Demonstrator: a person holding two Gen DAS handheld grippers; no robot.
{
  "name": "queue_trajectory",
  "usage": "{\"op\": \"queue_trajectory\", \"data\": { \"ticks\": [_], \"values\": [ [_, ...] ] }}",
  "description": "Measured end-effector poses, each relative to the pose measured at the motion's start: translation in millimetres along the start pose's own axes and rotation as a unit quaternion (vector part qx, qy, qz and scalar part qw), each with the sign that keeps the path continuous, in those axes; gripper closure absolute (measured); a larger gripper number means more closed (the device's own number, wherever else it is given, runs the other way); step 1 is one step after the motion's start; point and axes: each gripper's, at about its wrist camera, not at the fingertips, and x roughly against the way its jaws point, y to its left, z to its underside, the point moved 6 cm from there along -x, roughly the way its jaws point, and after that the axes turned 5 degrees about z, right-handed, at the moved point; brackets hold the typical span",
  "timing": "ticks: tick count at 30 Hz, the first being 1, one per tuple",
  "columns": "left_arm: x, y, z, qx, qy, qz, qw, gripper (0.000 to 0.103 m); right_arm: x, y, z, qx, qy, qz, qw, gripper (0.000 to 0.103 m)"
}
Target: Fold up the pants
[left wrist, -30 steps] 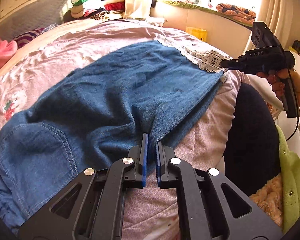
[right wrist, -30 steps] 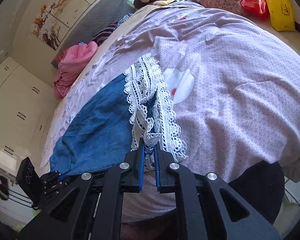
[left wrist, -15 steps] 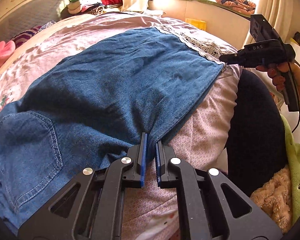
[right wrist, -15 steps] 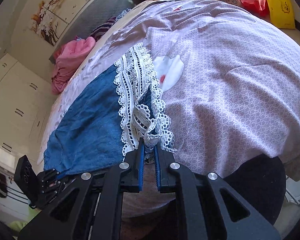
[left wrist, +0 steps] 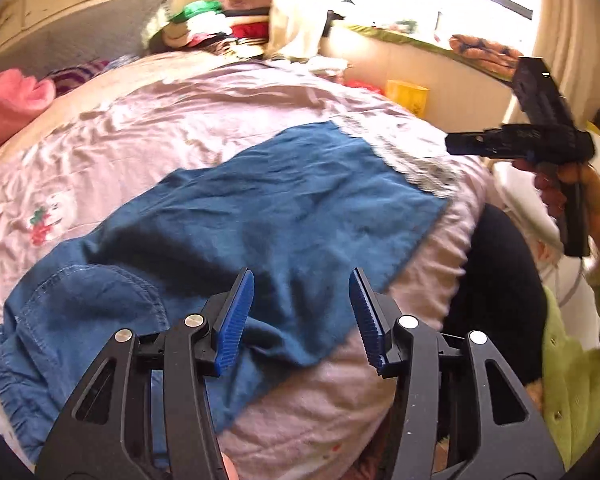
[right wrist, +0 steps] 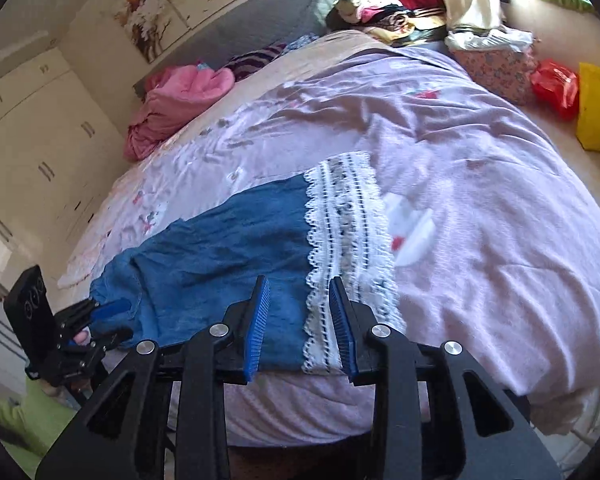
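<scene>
Blue denim pants (left wrist: 260, 216) with a white lace hem (left wrist: 416, 160) lie flat across the near side of the bed. My left gripper (left wrist: 300, 316) is open and empty, just above the pants' near edge by the back pocket (left wrist: 100, 304). My right gripper (right wrist: 300, 328) is open and empty above the hem end, straddling the line between denim (right wrist: 228, 256) and lace (right wrist: 348, 248). Each gripper shows in the other's view: the right one (left wrist: 456, 145) beyond the lace, the left one (right wrist: 96, 320) at the waist end.
The bed has a wrinkled lilac quilt (right wrist: 480, 184). A pink garment (right wrist: 176, 104) lies near the headboard. Stacked clothes (right wrist: 392, 4) sit at the far corner. Red and yellow bags (right wrist: 596, 112) lie beside the bed. The person's green sleeve (left wrist: 576, 392) is at the right.
Both grippers have opened and let go of the pants. The pants now lie flat on the quilt, and both grippers have pulled back and up from the cloth.
</scene>
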Motion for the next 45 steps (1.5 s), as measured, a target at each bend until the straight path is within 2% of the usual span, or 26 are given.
{"op": "queue_trajectory", "data": {
  "ticks": [5,7,10,13,16,19,21,24,28,29,30,31,35,40,43,45],
  "values": [
    [-25,20,15,0.005,0.032,-0.041,0.9986,0.061,-56,-3,14,0.009,0.071,0.019,0.997,0.072],
    [-33,24,27,-0.003,0.049,-0.055,0.9973,0.060,-64,-6,21,0.021,0.080,0.027,0.996,0.072],
    [-38,27,31,-0.001,0.043,-0.059,0.9973,0.059,-60,4,15,0.046,0.093,0.044,0.994,0.070],
    [-36,27,31,-0.007,0.036,-0.060,0.9975,0.058,-49,52,-24,0.091,0.050,-0.003,0.995,0.069],
    [-35,26,32,-0.004,0.030,-0.054,0.9981,0.058,-66,107,-56,0.154,0.043,-0.039,0.986,0.063],
    [-34,24,33,-0.004,0.028,-0.054,0.9982,0.058,-116,154,-80,0.181,0.090,-0.082,0.976,0.063],
    [-34,23,34,-0.006,0.027,-0.056,0.9981,0.058,-148,173,-86,0.193,0.121,-0.097,0.969,0.063],
    [-34,24,34,-0.003,0.026,-0.050,0.9984,0.057,-189,188,-88,0.194,0.174,-0.119,0.958,0.063],
    [-33,25,35,0.001,0.022,-0.041,0.9989,0.056,-225,189,-73,0.223,0.239,-0.119,0.937,0.063],
    [-33,25,35,0.001,0.021,-0.040,0.9990,0.056,-231,188,-68,0.233,0.250,-0.112,0.933,0.077],
    [-33,26,35,0.002,0.021,-0.039,0.9990,0.056,-231,189,-63,0.244,0.251,-0.114,0.930,0.096],
    [-33,26,35,0.002,0.020,-0.038,0.9991,0.056,-230,193,-62,0.259,0.240,-0.114,0.929,0.096],
    [-34,27,34,0.005,0.019,-0.033,0.9992,0.055,-229,205,-83,0.267,0.172,-0.093,0.944,0.096],
    [-36,28,34,0.007,0.019,-0.035,0.9992,0.055,-262,200,-75,0.277,0.175,-0.057,0.943,0.095],
    [-35,25,35,0.008,0.017,-0.035,0.9992,0.054,-246,191,-84,0.229,0.151,-0.082,0.958,0.081],
    [-32,24,34,0.009,0.018,-0.033,0.9993,0.049,-209,178,-99,0.188,0.110,-0.107,0.970,0.066]
  ]
}}
